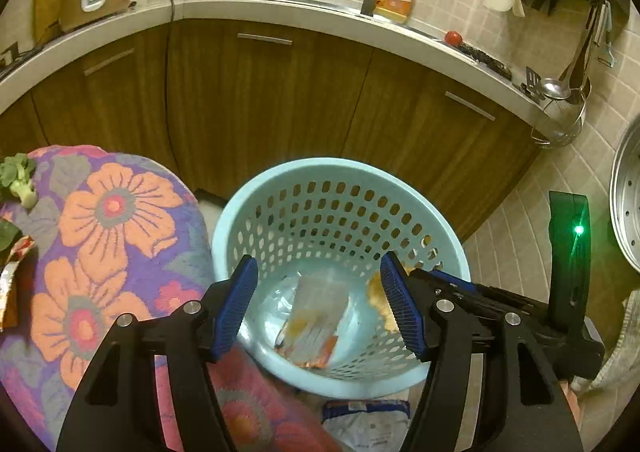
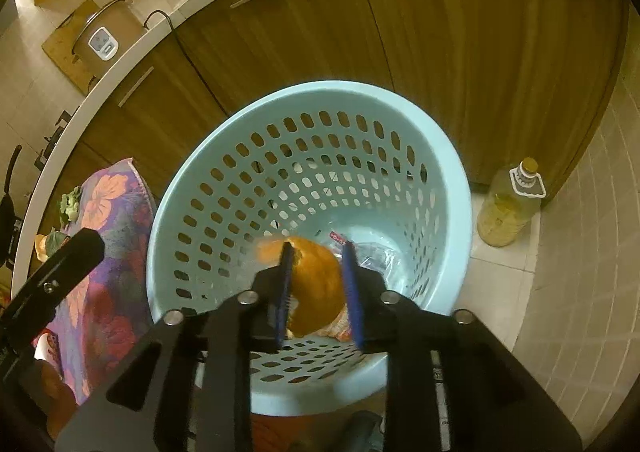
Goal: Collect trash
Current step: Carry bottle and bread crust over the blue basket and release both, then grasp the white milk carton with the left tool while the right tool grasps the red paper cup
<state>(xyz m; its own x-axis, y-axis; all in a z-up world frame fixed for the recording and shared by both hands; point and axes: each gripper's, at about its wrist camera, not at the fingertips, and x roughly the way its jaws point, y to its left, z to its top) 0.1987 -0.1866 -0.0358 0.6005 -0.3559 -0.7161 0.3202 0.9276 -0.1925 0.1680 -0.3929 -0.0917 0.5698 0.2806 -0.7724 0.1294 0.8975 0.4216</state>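
Blue-padded jaws of the right gripper (image 2: 318, 288) clamp an orange peel (image 2: 316, 284) over the pale blue basket (image 2: 208, 156), low in the frame. Left gripper (image 1: 320, 308) hangs spread wide and empty above a wrapper (image 1: 316, 320) on the basket floor. Left of both lies a flowered cloth (image 1: 104, 220).

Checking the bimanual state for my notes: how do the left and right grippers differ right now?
The left gripper has its jaws spread wide and holds nothing; the right gripper has its jaws closed on an orange peel. The left one shows a plastic wrapper lying in the basket between its jaws; the right one's load hides much of the bottom. Both hover over that blue basket.
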